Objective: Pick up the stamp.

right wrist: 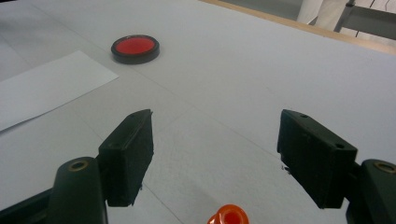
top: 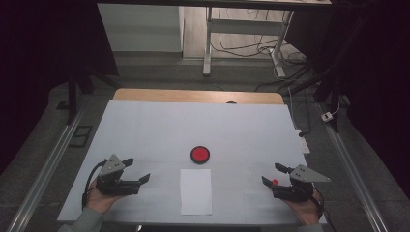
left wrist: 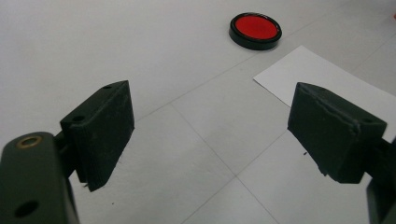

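A round red disc with a black rim (top: pixel 199 154) lies at the middle of the white table cover (top: pixel 159 125). Just in front of it lies a white sheet of paper (top: pixel 196 191). My left gripper (top: pixel 138 169) rests at the near left, open, nothing between its pads (left wrist: pixel 102 130); ahead of them I see the disc (left wrist: pixel 255 29) and the paper's corner (left wrist: pixel 327 79). My right gripper (top: pixel 271 174) is at the near right, open. A small orange piece (right wrist: pixel 227 217) sits low between its jaws, untouched by the pads (right wrist: pixel 130 154). The disc (right wrist: pixel 135 48) and paper (right wrist: pixel 46 88) lie beyond.
The wooden far edge of the table (top: pixel 198 95) shows past the cover, with a small dark thing (top: pixel 231 102) on it. A white power strip (top: pixel 303 144) lies off the right edge. A desk frame (top: pixel 208 48) and cables stand on the floor behind.
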Action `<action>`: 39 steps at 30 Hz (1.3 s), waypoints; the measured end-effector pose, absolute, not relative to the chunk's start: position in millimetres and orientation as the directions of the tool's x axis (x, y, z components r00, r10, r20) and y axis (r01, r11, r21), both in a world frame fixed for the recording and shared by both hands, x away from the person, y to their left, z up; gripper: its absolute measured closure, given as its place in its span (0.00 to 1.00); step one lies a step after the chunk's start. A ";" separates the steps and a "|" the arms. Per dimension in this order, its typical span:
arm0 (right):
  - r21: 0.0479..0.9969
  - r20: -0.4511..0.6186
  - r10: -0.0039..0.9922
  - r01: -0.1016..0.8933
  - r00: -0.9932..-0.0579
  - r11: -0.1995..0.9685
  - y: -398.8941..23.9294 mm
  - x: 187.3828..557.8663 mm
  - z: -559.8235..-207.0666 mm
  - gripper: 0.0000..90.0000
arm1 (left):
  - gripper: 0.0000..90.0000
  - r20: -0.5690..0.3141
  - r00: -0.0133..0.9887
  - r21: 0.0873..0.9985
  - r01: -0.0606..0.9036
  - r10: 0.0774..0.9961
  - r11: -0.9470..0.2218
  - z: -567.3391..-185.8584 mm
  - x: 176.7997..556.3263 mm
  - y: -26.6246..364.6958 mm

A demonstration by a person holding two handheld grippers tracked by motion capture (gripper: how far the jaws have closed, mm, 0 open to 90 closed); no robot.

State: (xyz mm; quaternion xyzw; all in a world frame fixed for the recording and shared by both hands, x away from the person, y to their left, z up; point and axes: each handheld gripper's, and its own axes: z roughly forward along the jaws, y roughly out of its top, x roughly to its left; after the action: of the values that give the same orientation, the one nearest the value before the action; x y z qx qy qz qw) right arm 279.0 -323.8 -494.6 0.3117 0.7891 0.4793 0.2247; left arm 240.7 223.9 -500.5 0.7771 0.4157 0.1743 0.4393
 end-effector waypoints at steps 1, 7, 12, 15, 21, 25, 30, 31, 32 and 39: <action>0.897 -0.052 0.705 0.278 -0.707 0.345 -323.5 278.5 -494.9 0.30 | 0.16 -0.095 0.591 0.829 0.492 0.801 -0.265 -500.2 240.6 223.8; 0.899 -0.047 0.702 0.276 -0.711 0.339 -322.2 277.8 -494.4 0.30 | 0.16 -0.091 0.589 0.837 0.482 0.803 -0.259 -497.1 237.3 226.6; 0.895 -0.051 0.703 0.280 -0.709 0.347 -320.5 277.7 -494.5 0.31 | 0.15 -0.094 0.576 0.837 0.487 0.812 -0.248 -498.3 236.1 231.0; 0.894 -0.053 0.705 0.282 -0.707 0.349 -320.5 278.8 -494.5 0.31 | 0.15 -0.096 0.577 0.833 0.493 0.811 -0.252 -500.3 238.0 231.5; 0.890 -0.053 0.705 0.286 -0.707 0.354 -319.5 279.4 -493.8 0.31 | 0.15 -0.088 0.590 0.834 0.485 0.802 -0.265 -500.6 236.9 228.9; 0.887 -0.053 0.705 0.290 -0.708 0.358 -317.6 279.2 -492.9 0.32 | 0.15 -0.084 0.603 0.832 0.481 0.793 -0.277 -503.2 236.9 227.5; 0.874 -0.056 0.698 0.303 -0.714 0.380 -312.2 280.8 -492.3 0.32 | 0.15 -0.081 0.616 0.831 0.476 0.783 -0.288 -504.6 239.0 224.3; 0.874 -0.060 0.699 0.300 -0.713 0.381 -311.1 280.7 -491.3 0.32 | 0.15 -0.081 0.617 0.832 0.474 0.783 -0.288 -504.1 238.8 224.2; 0.875 -0.067 0.701 0.296 -0.710 0.383 -310.7 280.0 -488.1 0.33 | 0.15 -0.081 0.616 0.834 0.473 0.783 -0.286 -503.6 238.6 224.5; 0.868 -0.069 0.730 0.319 -0.680 0.379 -315.1 276.2 -475.9 0.33 | 0.15 -0.084 0.607 0.833 0.478 0.791 -0.278 -503.4 238.0 224.8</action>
State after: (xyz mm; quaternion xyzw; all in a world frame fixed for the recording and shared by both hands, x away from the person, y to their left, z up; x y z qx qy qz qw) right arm 276.2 -315.1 -475.9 0.3284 0.7985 0.4499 0.2283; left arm 238.0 224.8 -503.4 0.7796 0.4068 0.1768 0.4421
